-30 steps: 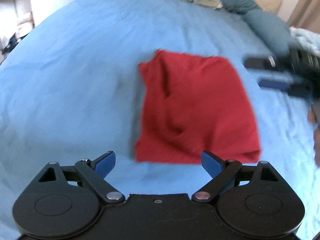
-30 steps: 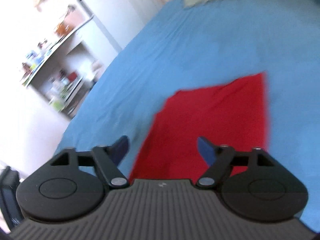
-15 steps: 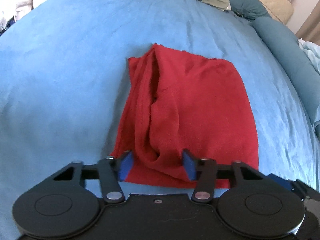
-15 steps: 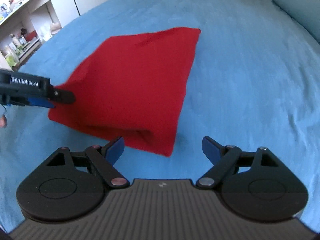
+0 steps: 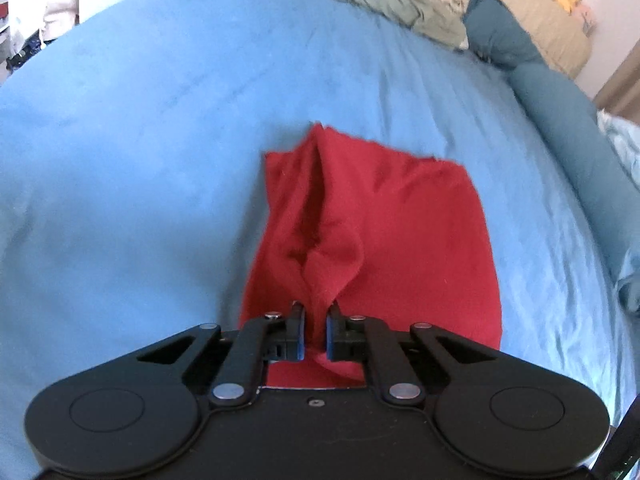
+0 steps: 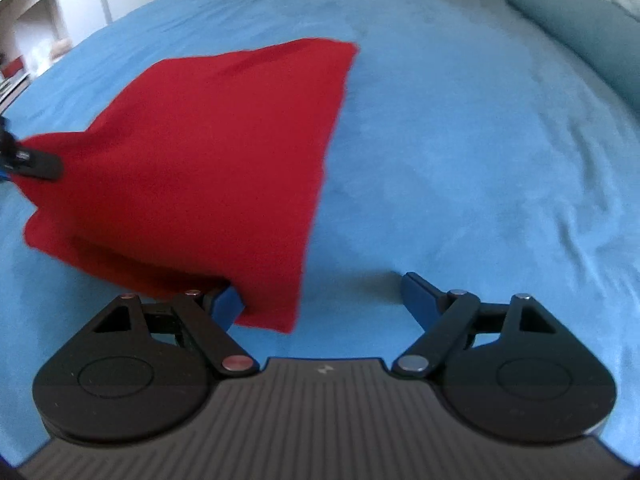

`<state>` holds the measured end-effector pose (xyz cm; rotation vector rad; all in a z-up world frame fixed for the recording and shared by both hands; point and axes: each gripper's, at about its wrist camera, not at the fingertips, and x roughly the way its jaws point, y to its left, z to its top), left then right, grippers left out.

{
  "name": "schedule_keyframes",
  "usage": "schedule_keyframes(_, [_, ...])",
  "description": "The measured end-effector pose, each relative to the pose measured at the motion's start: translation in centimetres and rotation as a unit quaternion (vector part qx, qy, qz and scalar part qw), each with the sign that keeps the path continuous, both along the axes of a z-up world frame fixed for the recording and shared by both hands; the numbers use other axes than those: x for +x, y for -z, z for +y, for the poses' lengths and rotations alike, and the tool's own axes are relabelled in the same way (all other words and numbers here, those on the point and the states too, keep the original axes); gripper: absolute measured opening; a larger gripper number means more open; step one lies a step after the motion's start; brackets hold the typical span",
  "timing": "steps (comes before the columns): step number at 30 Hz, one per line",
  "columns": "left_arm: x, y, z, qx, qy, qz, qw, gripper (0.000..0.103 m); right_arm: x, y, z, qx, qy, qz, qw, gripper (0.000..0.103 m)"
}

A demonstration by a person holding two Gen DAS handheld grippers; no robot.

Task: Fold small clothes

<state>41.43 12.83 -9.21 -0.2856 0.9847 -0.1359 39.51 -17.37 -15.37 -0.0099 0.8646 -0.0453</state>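
Note:
A small red garment [image 5: 404,232] lies folded on the blue bedspread [image 5: 160,128]. My left gripper [image 5: 315,330] is shut on a bunched fold at the garment's near left edge and lifts it slightly. In the right wrist view the red garment [image 6: 224,140] fills the left half, with the left gripper [image 6: 28,160] pinching its far left corner. My right gripper [image 6: 316,300] is open at the garment's near right corner; its left finger [image 6: 226,300] lies under the cloth edge and its right finger [image 6: 416,292] rests on the bedspread.
Green and beige pillows [image 5: 400,4] and a teal bolster [image 5: 560,120] lie at the head and right side of the bed. White shelves and cupboards [image 6: 44,28] stand past the bed's left edge.
My left gripper has closed on the garment's near left edge and bunched it. My right gripper has moved in to the near right corner, staying open.

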Motion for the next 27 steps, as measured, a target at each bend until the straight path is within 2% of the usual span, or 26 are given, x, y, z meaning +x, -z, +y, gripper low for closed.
schedule_keyframes(2, [-0.5,-0.3,0.6,-0.003,0.003,-0.006,1.0000,0.008,-0.7,-1.2,-0.1,-0.012,0.001,-0.027,1.000,0.086])
schedule_keyframes(4, [-1.6,-0.4,0.9,0.004,0.009,-0.019,0.9998,0.008,-1.6,-2.1,0.0,-0.024,-0.009,-0.045,0.999,0.085])
schedule_keyframes(6, [-2.7,0.3,1.0,0.031,0.012,-0.025,0.9991,0.008,-1.9,-1.8,0.0,-0.034,-0.021,-0.035,0.999,0.085])
schedule_keyframes(9, [-3.0,3.0,1.4,0.058,0.000,0.005,0.9983,0.003,-1.8,-0.2,-0.4,-0.031,-0.029,0.000,0.999,0.085])
schedule_keyframes(11, [-2.9,5.0,1.5,0.102,-0.016,0.033,0.9941,0.000,-1.5,0.4,-0.7,-0.026,-0.030,0.005,0.999,0.085])
schedule_keyframes(12, [-2.9,5.7,1.7,0.104,-0.018,0.039,0.9936,0.000,-1.4,0.4,-0.8,-0.024,-0.032,0.006,0.999,0.085])
schedule_keyframes(14, [-3.1,5.8,2.3,0.085,-0.025,0.033,0.9955,0.000,-1.4,0.1,-1.0,-0.021,-0.037,0.009,0.999,0.085])
schedule_keyframes(18, [-3.3,4.1,2.4,0.093,-0.019,0.023,0.9952,0.002,-1.9,-0.8,-1.1,-0.020,-0.055,0.009,0.998,0.086])
schedule_keyframes(19, [-3.4,3.7,2.4,0.096,-0.016,0.017,0.9951,0.011,-2.0,-1.1,-1.1,-0.013,-0.061,0.012,0.998,0.087])
schedule_keyframes(20, [-3.4,2.9,2.3,0.102,-0.011,0.009,0.9947,0.029,-2.3,-1.6,-1.3,-0.003,-0.066,0.013,0.998,0.088])
schedule_keyframes(21, [-3.4,2.1,2.1,0.108,-0.007,-0.002,0.9941,0.040,-2.6,-2.3,-1.7,0.009,-0.070,0.010,0.997,0.089])
schedule_keyframes(22, [-3.5,1.3,1.9,0.113,-0.001,-0.015,0.9934,0.060,-2.6,-3.0,-1.9,0.019,-0.073,0.008,0.997,0.092])
schedule_keyframes(23, [-3.5,0.4,1.7,0.120,0.007,-0.031,0.9923,0.074,-2.7,-3.8,-2.3,0.035,-0.076,0.006,0.996,0.097])
schedule_keyframes(24, [-3.3,-0.6,1.4,0.127,0.019,-0.052,0.9903,0.077,-2.7,-4.5,-2.7,0.051,-0.077,0.001,0.996,0.100])
schedule_keyframes(26, [-2.5,-1.9,0.6,0.134,0.044,-0.077,0.9870,0.101,-2.1,-6.1,-3.6,0.087,-0.077,-0.006,0.993,0.103])
schedule_keyframes(27, [-1.6,-2.4,0.3,0.130,0.056,-0.085,0.9863,0.103,-1.6,-6.6,-4.0,0.101,-0.075,-0.007,0.992,0.103])
